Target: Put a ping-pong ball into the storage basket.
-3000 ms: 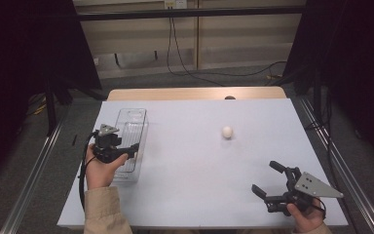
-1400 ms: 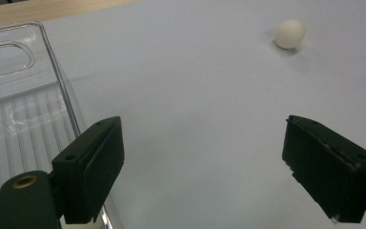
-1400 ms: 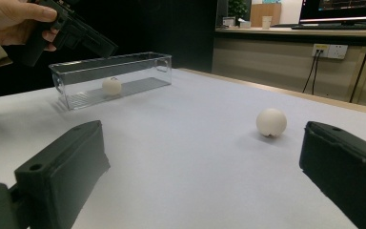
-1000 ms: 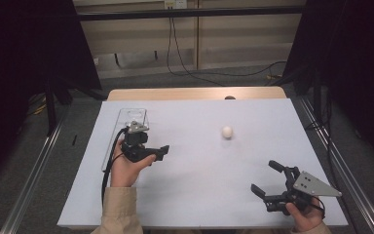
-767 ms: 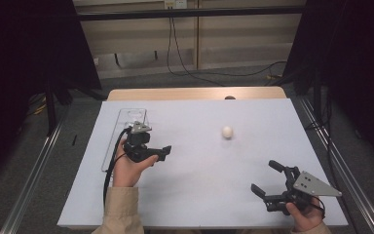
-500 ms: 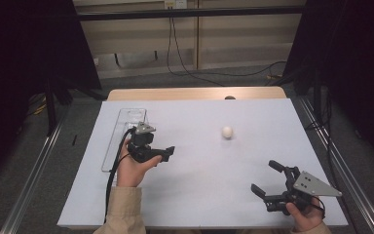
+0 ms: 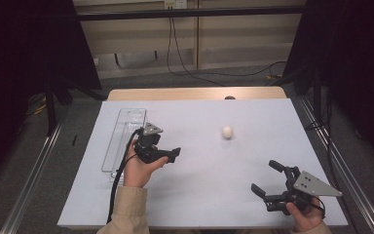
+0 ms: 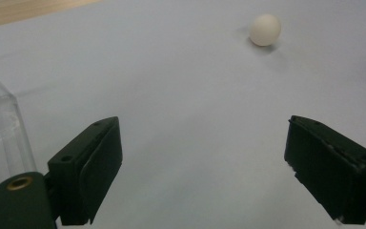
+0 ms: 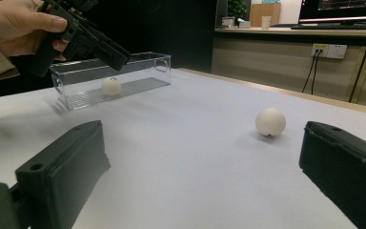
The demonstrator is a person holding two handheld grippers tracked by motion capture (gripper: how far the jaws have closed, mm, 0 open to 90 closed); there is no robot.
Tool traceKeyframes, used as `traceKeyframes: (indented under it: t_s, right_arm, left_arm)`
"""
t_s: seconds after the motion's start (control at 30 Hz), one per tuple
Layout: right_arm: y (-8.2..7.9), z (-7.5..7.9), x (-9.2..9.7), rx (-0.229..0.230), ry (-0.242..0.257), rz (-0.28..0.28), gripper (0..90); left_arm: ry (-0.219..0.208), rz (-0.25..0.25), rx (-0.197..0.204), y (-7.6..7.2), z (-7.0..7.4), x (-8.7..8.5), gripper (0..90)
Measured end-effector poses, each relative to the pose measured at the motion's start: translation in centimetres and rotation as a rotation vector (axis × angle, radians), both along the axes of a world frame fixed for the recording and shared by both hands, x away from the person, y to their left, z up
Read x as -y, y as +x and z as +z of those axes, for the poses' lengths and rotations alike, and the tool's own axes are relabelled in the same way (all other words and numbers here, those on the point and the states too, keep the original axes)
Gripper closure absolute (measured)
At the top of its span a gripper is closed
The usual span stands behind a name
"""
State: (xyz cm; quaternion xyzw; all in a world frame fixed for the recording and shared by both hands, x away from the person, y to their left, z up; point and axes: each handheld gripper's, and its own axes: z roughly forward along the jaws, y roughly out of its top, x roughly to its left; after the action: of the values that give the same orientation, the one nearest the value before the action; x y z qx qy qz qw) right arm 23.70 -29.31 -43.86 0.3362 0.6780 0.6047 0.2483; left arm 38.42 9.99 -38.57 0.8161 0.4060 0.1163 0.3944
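My left claw (image 7: 174,155) hangs wide open and empty between the clear box (image 7: 124,136) and the white ball (image 7: 227,131); my right claw (image 7: 268,179), nearer me than the ball, gapes empty too.

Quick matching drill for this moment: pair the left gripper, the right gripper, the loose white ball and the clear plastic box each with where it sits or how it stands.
Things:
1. left gripper
2. right gripper
3. loose white ball
4. clear plastic box

Places or states:
a. long and see-through, at the table's left side, one white ball inside
b. open and empty, at the table's near right corner
c. alone on the white table top, right of centre
d. open and empty, held beside the box, aimed toward the loose ball

Pairs: 1-d, 2-b, 3-c, 4-a
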Motion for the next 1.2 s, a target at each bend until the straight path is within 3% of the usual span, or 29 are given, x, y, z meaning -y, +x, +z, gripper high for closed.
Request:
traceKeyframes:
  t_s: [0.6, 1.2]
  right_arm:
    - [0.1, 0.0, -0.1, -0.006, -0.012, 0.001, 1.1]
    - [0.0, 0.0, -0.1, -0.008, -0.008, 0.002, 1.5]
  left_arm:
    - [0.008, -0.049, 0.003, -0.1, -0.8, 2.3, 11.7]
    - [0.014, -0.059, 0.004, -0.1, -1.3, 3.7, 11.6]
